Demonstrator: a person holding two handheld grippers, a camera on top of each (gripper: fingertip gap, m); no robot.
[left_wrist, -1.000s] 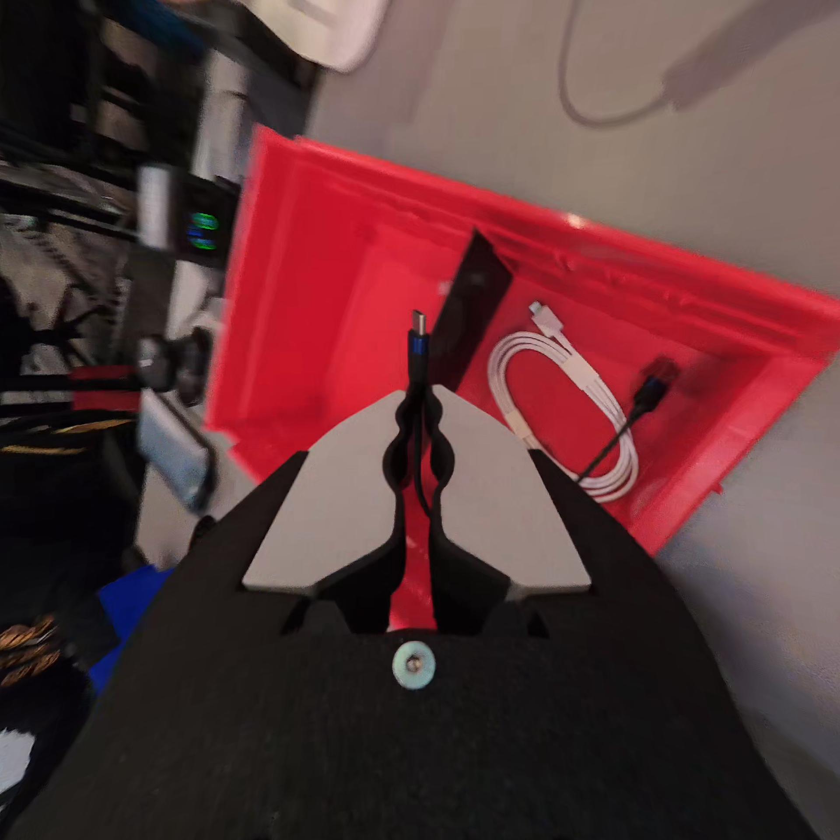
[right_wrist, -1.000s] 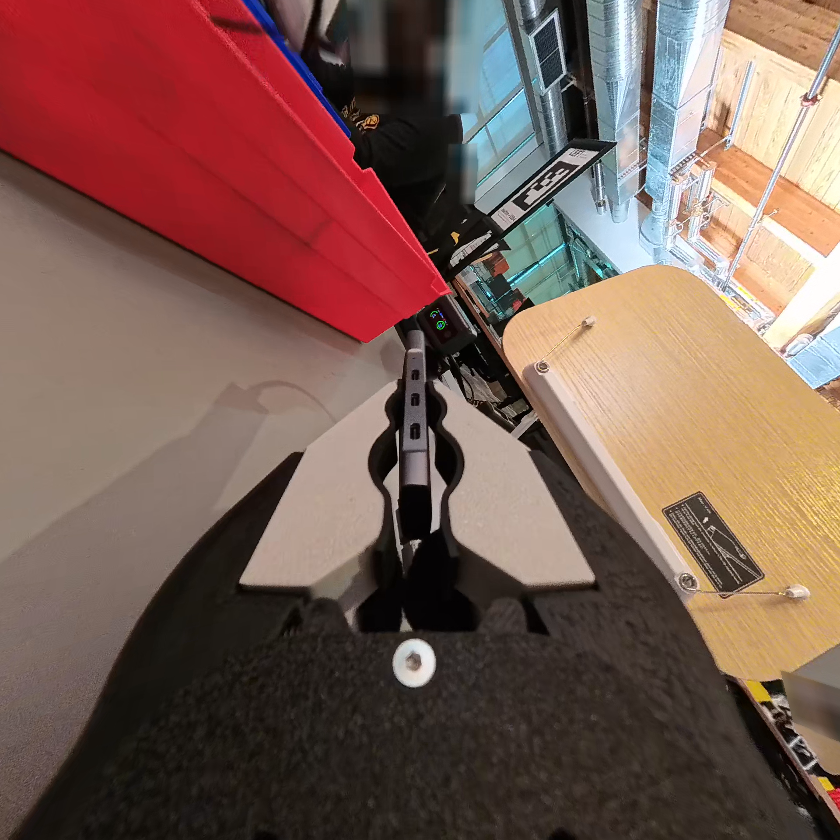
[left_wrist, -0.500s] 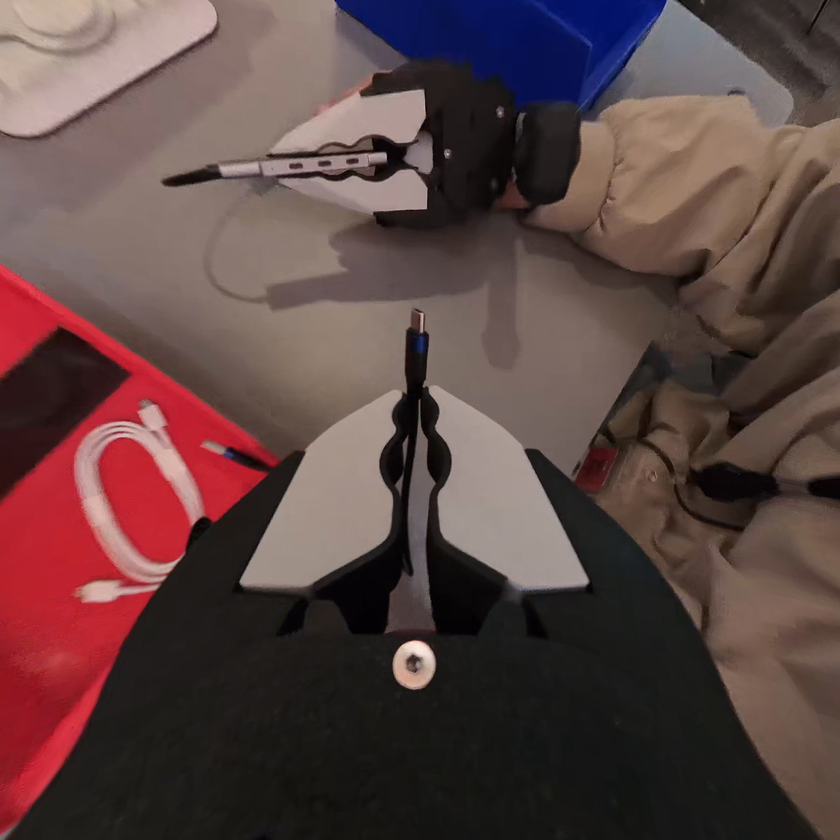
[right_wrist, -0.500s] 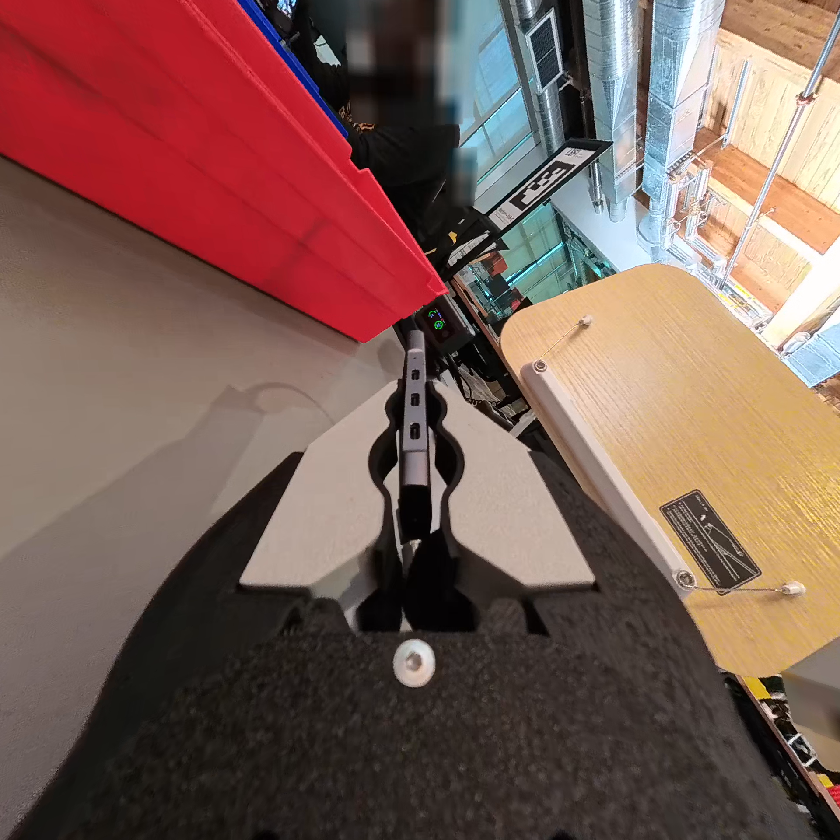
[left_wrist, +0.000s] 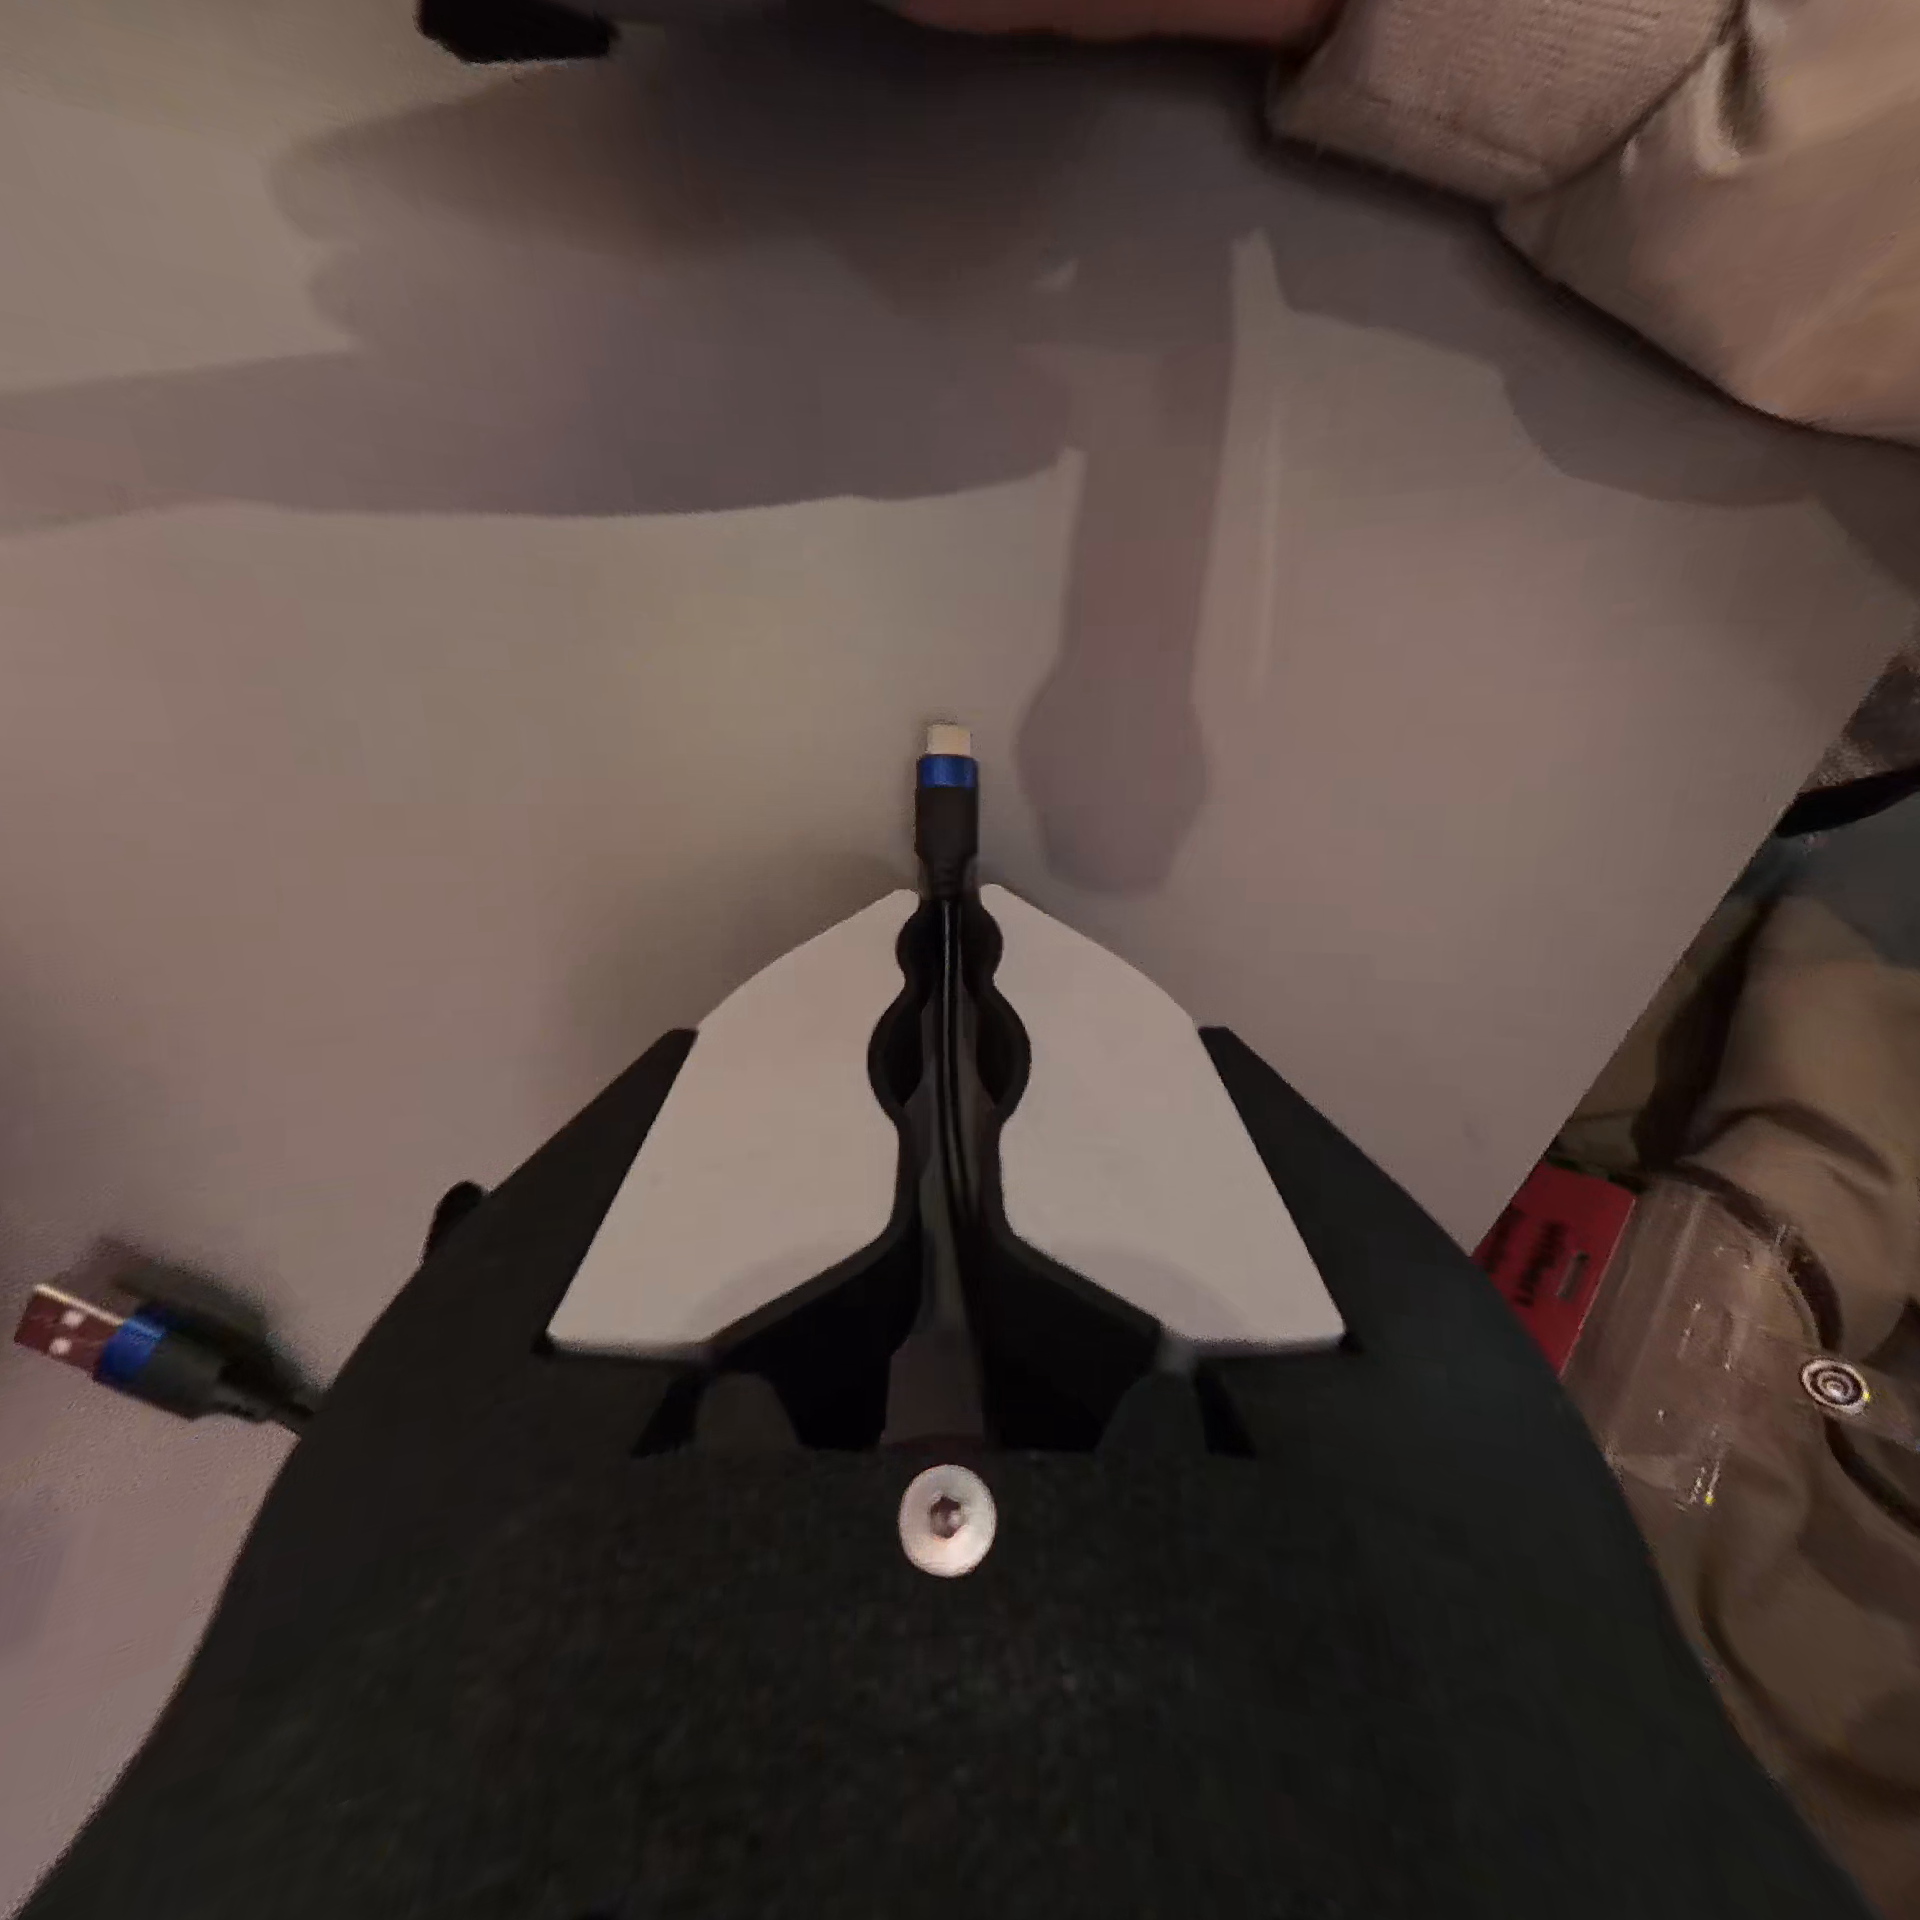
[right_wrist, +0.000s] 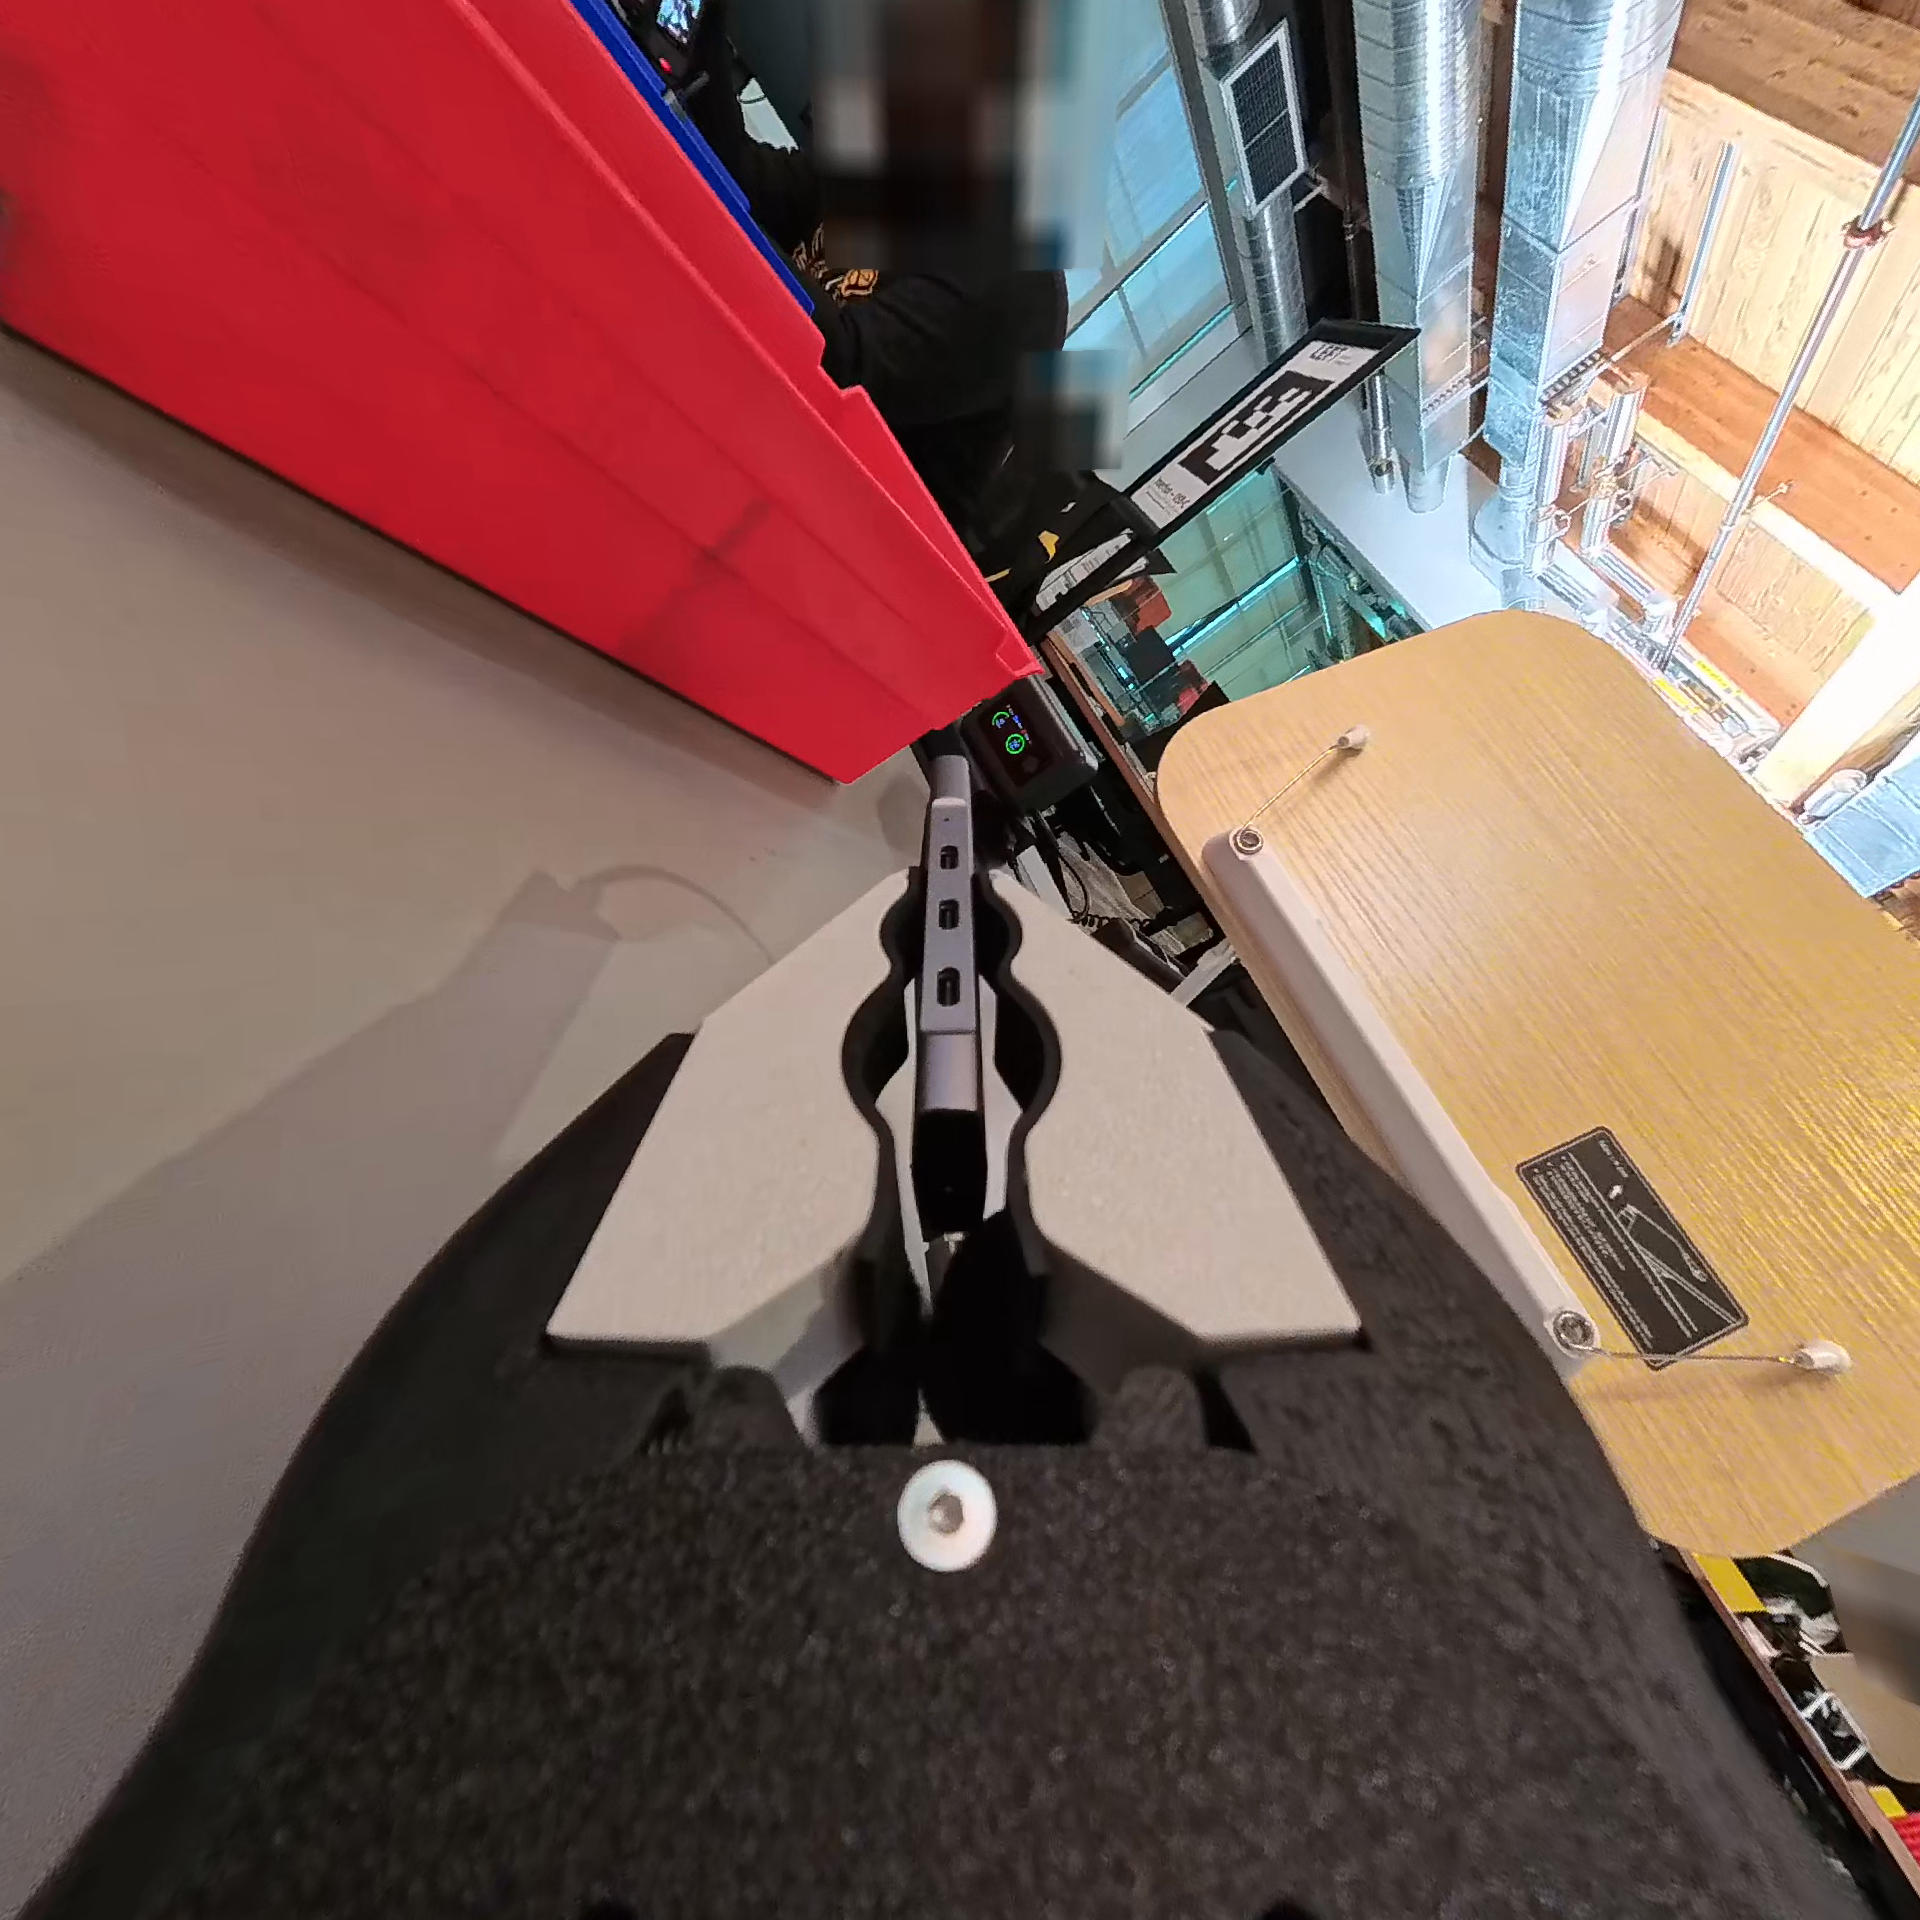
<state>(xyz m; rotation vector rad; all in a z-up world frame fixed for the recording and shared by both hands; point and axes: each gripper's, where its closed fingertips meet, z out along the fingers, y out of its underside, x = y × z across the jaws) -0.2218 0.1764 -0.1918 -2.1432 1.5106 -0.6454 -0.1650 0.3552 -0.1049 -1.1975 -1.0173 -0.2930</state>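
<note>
My left gripper (left_wrist: 948, 904) is shut on a thin black cable whose small silver plug with a blue collar (left_wrist: 943, 784) sticks out past the fingertips, above the grey table (left_wrist: 520, 727). The cable's other end, a flat wide plug with a blue collar (left_wrist: 94, 1335), hangs at the lower left. My right gripper (right_wrist: 951, 883) is shut on a slim grey hub (right_wrist: 948, 935) with three small ports on its upper edge; it points past the corner of a red bin (right_wrist: 468, 343). A thin cord leaves the hub's far end.
A beige sleeve (left_wrist: 1662, 208) lies across the upper right of the left wrist view, with beige cloth and a red box (left_wrist: 1538, 1268) beyond the table edge. In the right wrist view a wooden board (right_wrist: 1558, 1039) stands at the right; a small device with green lights (right_wrist: 1023, 743) is behind the bin. My hands' fingertips stand some 20 centimeters from each other.
The left gripper swung away from the red bin, across the table and lower, carrying the cable; the right gripper dropped out of its view. The right gripper has barely moved.
</note>
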